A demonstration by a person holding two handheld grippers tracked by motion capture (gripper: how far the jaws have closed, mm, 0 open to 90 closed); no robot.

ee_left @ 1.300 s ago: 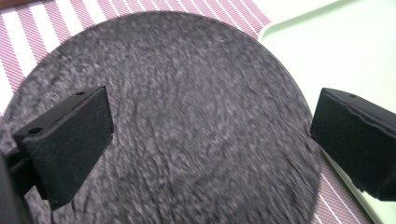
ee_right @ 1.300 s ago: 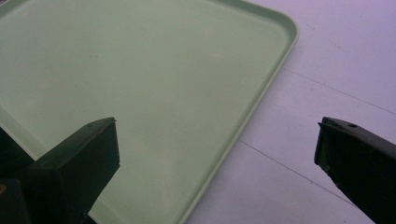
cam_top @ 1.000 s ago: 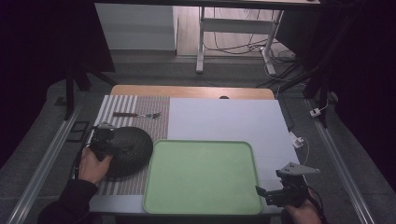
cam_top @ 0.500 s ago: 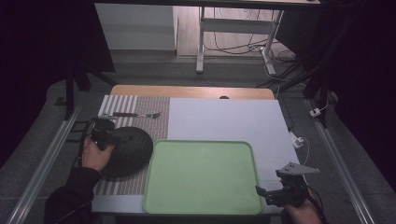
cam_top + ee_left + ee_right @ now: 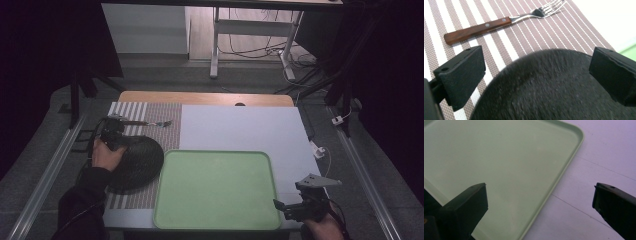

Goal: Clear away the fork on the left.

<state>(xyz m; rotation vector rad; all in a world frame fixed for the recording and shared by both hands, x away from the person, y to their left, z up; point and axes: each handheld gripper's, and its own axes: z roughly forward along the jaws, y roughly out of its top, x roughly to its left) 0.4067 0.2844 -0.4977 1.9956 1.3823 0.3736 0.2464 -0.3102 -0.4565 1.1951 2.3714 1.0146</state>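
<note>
left gripper [image 5: 114, 136]: moved farther up over black plate [image 5: 135, 162], fingers spread | right gripper [image 5: 300, 205]: unmoved, fingers spread

The table [image 5: 240, 127] has a white top. A striped mat [image 5: 155, 125] lies on its left side. A green tray [image 5: 216, 187] lies in front.

Looks like a lab or test room dressed up as a dining spot. The white table top [image 5: 240, 130] sits between long metal rails [image 5: 42, 177] on grey carpet, and behind it there's a white-legged desk [image 5: 215, 45] with loose cables [image 5: 250, 47] on the wooden floor. The striped woven placemat [image 5: 150, 120] and wooden-handled fork [image 5: 499, 23] feel staged.
</note>
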